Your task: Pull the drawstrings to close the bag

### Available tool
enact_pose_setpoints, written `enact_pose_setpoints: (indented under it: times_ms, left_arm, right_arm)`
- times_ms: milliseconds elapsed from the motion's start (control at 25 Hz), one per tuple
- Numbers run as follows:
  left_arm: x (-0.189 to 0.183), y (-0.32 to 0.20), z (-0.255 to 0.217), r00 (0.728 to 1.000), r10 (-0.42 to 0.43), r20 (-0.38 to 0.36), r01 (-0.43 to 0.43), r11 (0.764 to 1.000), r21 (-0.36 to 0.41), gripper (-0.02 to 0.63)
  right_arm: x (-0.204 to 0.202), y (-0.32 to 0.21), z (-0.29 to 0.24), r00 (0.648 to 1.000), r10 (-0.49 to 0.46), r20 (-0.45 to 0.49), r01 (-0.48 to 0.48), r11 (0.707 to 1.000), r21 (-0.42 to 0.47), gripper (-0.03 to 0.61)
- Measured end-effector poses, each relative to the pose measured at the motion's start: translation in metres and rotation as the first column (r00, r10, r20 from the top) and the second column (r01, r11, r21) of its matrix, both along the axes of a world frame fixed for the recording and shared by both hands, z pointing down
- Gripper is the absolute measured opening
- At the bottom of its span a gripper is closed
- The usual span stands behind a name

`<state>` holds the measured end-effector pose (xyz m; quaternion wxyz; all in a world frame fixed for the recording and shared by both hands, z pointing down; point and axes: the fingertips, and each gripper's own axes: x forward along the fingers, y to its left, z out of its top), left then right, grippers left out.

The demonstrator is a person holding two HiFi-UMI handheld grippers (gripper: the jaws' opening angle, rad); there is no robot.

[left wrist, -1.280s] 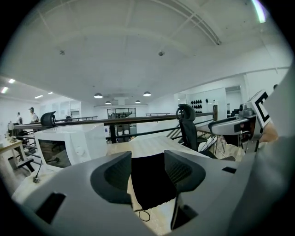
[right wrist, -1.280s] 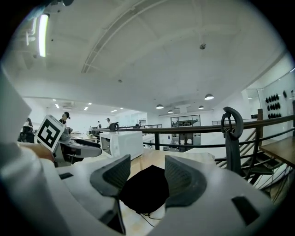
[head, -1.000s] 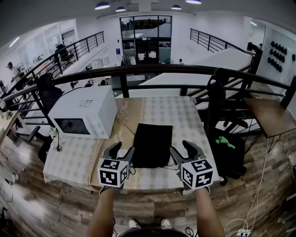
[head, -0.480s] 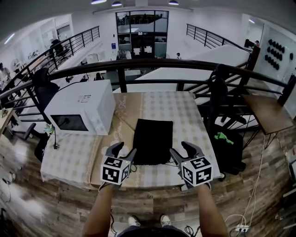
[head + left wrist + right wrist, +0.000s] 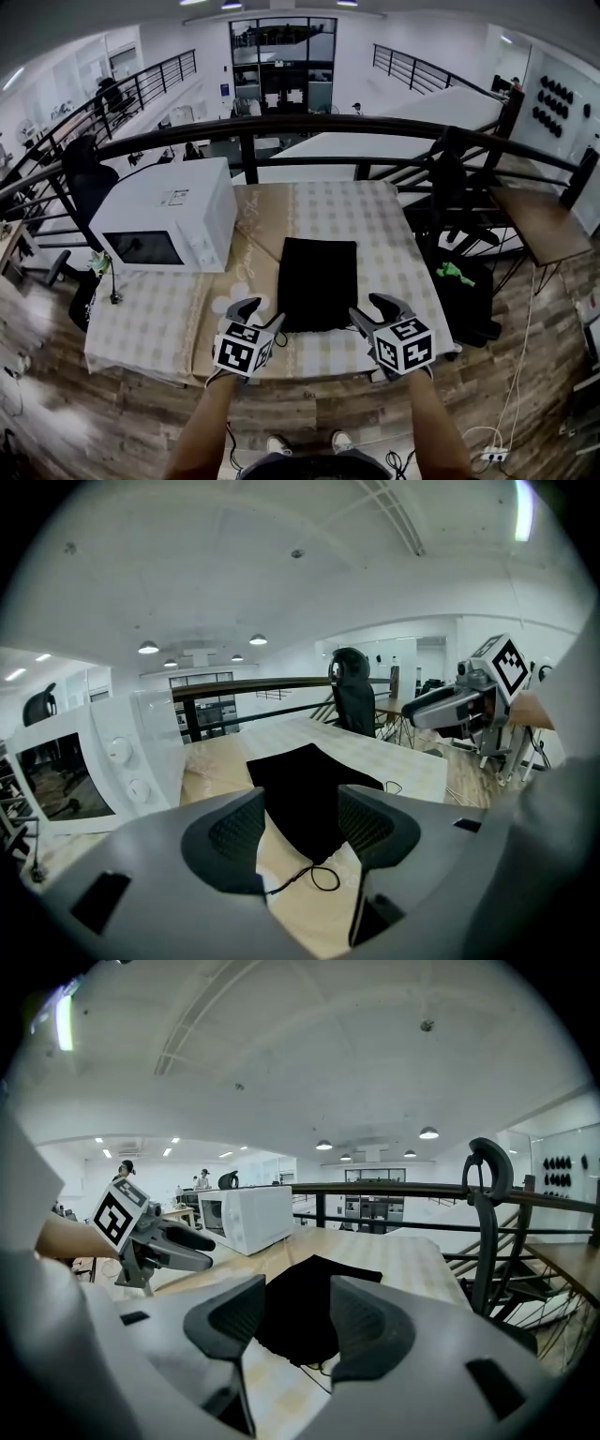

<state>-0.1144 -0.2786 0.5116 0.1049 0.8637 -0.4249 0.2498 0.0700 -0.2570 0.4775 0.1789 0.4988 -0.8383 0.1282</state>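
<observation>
A flat black drawstring bag (image 5: 319, 281) lies on the checked tablecloth, its mouth toward me. A thin cord loop (image 5: 319, 878) trails from its near-left corner, and another cord (image 5: 323, 1368) from the near-right. My left gripper (image 5: 262, 314) hovers just before the bag's near-left corner; its jaws have just been opening and nothing is between them. In the left gripper view the gripper (image 5: 300, 803) frames the bag (image 5: 305, 780). My right gripper (image 5: 370, 309) hangs by the near-right corner, open and empty, and in its own view the gripper (image 5: 297, 1288) also frames the bag (image 5: 323, 1274).
A white microwave (image 5: 169, 225) stands at the table's left, close to the bag. A dark railing (image 5: 309, 127) runs behind the table (image 5: 375, 225). A dark chair (image 5: 464, 291) with something green on it sits off the right edge. The table's near edge lies just under my grippers.
Both grippers have sunk toward the table and tilted further down, staying at the bag's near corners. The left jaws have spread a little wider.
</observation>
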Motion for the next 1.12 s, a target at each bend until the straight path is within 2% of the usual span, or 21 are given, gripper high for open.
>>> enact_pose_setpoints:
  times_ms: [440, 680, 880, 1120]
  left_arm:
    - [-0.012, 0.008, 0.027, 0.989, 0.146, -0.005, -0.146, 0.987, -0.065, 0.25]
    - [-0.01, 0.017, 0.044, 0.98, 0.198, -0.003, -0.197, 0.975, -0.106, 0.253]
    - [0.0, 0.017, 0.066, 0.973, 0.23, 0.033, -0.223, 0.963, -0.148, 0.255]
    - [0.008, 0.018, 0.091, 0.97, 0.226, 0.087, -0.206, 0.959, -0.194, 0.255]
  right_arm:
    - [-0.026, 0.011, 0.015, 0.998, 0.052, -0.041, -0.053, 0.998, -0.034, 0.218]
    - [-0.032, 0.022, 0.037, 0.995, 0.052, -0.082, -0.059, 0.994, -0.091, 0.233]
    - [-0.027, 0.021, 0.056, 0.991, 0.015, -0.134, -0.031, 0.992, -0.121, 0.233]
    - [-0.015, 0.02, 0.085, 0.97, -0.086, -0.227, 0.048, 0.984, -0.169, 0.233]
